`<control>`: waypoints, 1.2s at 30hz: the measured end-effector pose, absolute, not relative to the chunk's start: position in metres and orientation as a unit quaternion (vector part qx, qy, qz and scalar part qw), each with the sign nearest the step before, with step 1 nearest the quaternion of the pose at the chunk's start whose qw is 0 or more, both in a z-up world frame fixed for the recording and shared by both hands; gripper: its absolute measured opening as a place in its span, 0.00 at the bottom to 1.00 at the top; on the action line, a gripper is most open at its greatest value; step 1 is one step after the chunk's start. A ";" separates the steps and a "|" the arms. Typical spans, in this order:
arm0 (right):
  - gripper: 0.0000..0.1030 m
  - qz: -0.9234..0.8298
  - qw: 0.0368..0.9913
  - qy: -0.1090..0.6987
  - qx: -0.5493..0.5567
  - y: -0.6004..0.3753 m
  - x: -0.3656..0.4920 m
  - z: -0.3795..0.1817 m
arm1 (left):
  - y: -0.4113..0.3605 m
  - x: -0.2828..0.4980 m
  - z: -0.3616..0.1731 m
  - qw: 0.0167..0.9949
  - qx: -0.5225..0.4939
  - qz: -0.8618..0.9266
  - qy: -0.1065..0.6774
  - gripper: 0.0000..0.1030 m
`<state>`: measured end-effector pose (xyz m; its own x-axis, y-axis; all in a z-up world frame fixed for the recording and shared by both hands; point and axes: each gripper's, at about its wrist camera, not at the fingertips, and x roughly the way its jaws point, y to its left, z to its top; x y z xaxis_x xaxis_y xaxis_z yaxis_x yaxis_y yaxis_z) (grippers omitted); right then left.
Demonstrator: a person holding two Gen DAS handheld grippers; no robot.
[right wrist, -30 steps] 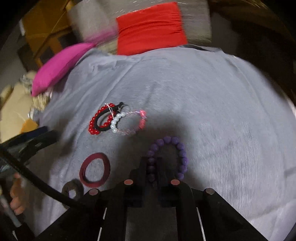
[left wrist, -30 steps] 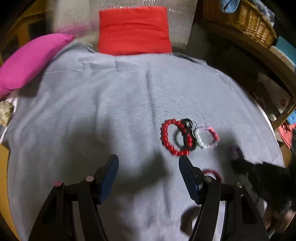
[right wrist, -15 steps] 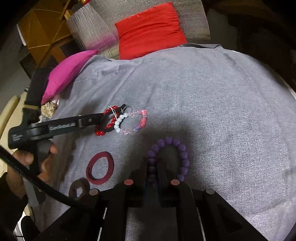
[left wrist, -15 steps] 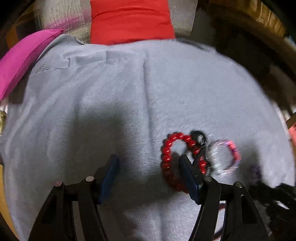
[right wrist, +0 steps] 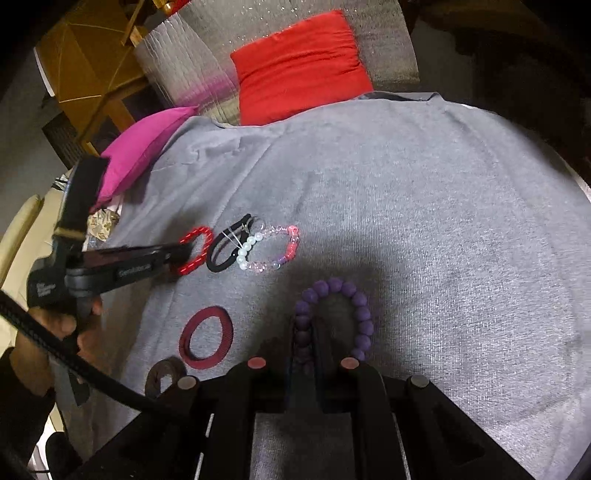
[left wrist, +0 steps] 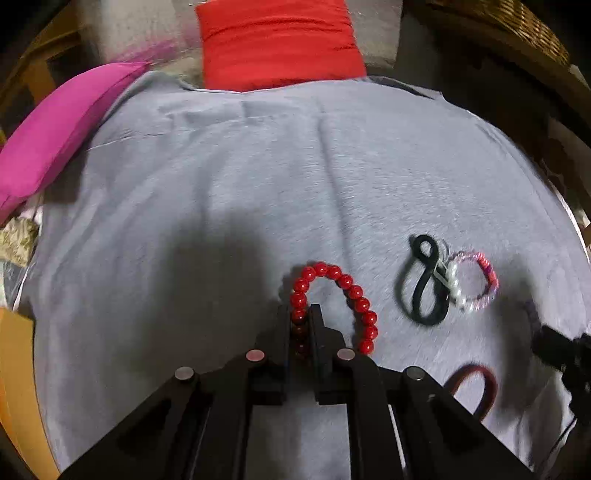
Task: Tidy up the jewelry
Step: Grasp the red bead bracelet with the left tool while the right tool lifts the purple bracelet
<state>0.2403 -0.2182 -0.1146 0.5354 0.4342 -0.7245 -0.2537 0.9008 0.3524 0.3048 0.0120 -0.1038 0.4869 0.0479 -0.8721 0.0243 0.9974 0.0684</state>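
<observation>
Red bracelet (left wrist: pixel 334 299) pinched between left fingers (left wrist: pixel 283 325).

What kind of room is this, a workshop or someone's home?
Most likely a home living room: a grey cloth spread over soft furniture, a red cushion and a pink cushion behind it, and a wicker basket nearby.
</observation>
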 end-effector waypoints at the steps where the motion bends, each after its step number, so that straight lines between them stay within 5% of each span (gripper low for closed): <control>1: 0.10 0.198 0.870 0.439 0.103 -0.218 0.239 -0.114 | 0.018 0.296 -0.100 0.864 0.033 0.010 0.502 0.09; 15: 0.10 0.204 0.868 0.430 0.139 -0.212 0.180 -0.105 | 0.043 0.198 -0.089 0.882 0.009 -0.003 0.472 0.09; 28: 0.10 0.264 0.818 0.421 0.288 -0.228 0.162 -0.105 | 0.058 0.164 -0.070 0.893 -0.003 -0.001 0.450 0.09; 36: 0.10 0.272 0.821 0.418 0.279 -0.216 0.156 -0.095 | 0.066 0.151 -0.064 0.897 -0.010 0.006 0.442 0.09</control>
<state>0.1560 -0.2158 -0.0946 0.5028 0.6793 -0.5345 -0.2121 0.6965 0.6855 0.1514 0.0662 -0.0636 0.6086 0.0018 -0.7934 -0.0203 0.9997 -0.0133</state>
